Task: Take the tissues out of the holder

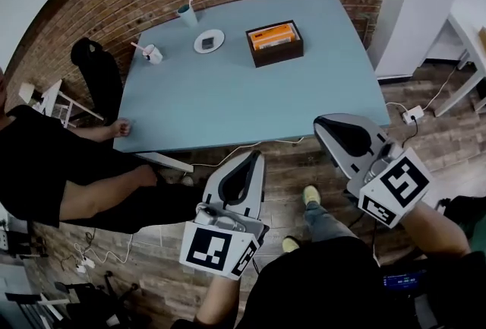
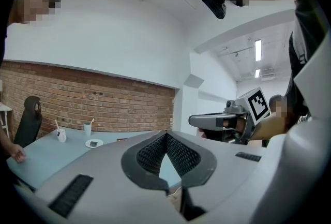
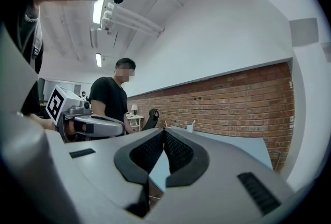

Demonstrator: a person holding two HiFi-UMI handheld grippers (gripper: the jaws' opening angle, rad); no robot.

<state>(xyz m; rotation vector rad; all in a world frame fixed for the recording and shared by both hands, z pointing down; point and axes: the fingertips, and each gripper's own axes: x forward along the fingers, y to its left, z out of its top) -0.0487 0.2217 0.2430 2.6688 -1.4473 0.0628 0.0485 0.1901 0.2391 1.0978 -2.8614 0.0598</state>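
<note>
A dark brown holder (image 1: 275, 43) with an orange tissue pack (image 1: 272, 36) in it stands on the far right part of the pale blue table (image 1: 228, 99). Both grippers hang short of the table's near edge, over the brick-patterned floor. My left gripper (image 1: 255, 156) is shut with nothing in it, its tips meeting in the left gripper view (image 2: 165, 134). My right gripper (image 1: 322, 122) is likewise shut and empty, its tips together in the right gripper view (image 3: 164, 131). Neither gripper touches the holder.
On the far left of the table stand a teal cup (image 1: 187, 14), a white plate (image 1: 209, 40) and a white mug (image 1: 153, 54). A person (image 1: 45, 168) sits at the table's left side, a black chair (image 1: 95, 65) behind. Cables and a power strip (image 1: 412, 114) lie on the floor.
</note>
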